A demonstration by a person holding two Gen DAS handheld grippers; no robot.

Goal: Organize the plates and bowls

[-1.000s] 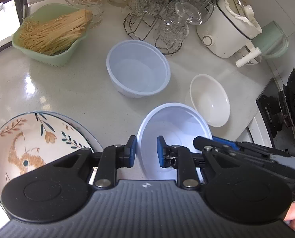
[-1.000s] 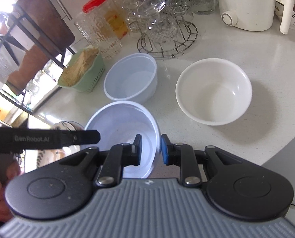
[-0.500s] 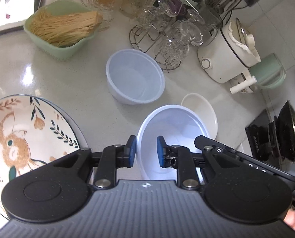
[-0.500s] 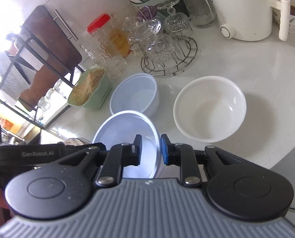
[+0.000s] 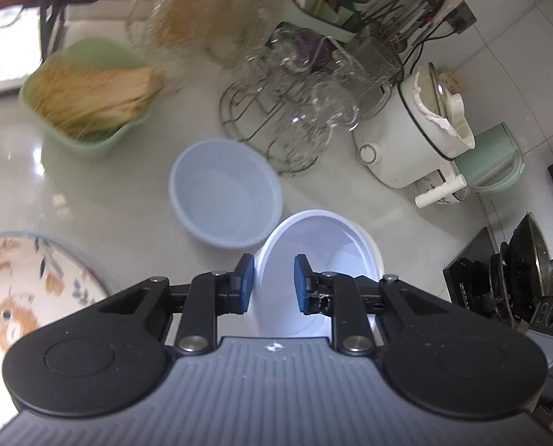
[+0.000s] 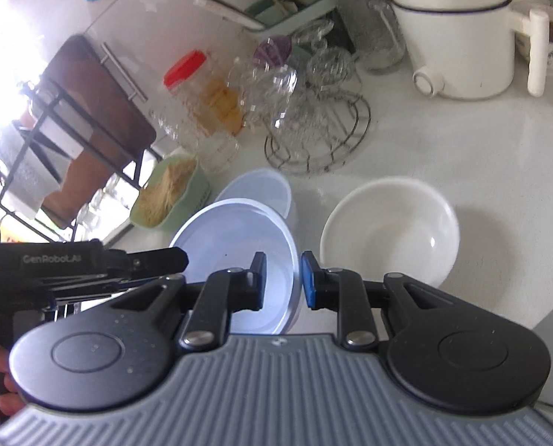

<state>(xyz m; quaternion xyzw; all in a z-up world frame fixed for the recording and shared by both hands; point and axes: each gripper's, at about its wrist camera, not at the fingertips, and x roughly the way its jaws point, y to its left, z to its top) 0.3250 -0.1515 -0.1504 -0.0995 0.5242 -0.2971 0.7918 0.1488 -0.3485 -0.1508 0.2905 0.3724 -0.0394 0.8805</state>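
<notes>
Both grippers hold one pale blue plastic bowl (image 5: pixel 321 260) by opposite rims, lifted above the counter. My left gripper (image 5: pixel 274 284) is shut on its near rim. My right gripper (image 6: pixel 283 280) is shut on its right rim; the bowl shows in the right wrist view (image 6: pixel 235 256). A second pale blue bowl (image 5: pixel 224 200) sits on the counter just behind it, and it also shows in the right wrist view (image 6: pixel 261 186). A white bowl (image 6: pixel 388 230) sits to the right. A patterned plate (image 5: pixel 19 297) lies at the left.
A green basket of noodles (image 5: pixel 90 100) stands at the back left. A wire rack of glasses (image 5: pixel 295 111) is behind the bowls. A white cooker (image 5: pixel 417 130), a green kettle (image 5: pixel 492 160) and a stove (image 5: pixel 518 278) are at the right.
Both grippers have carried the held bowl up and away, towards the second blue bowl. In the left wrist view it now hides the white bowl.
</notes>
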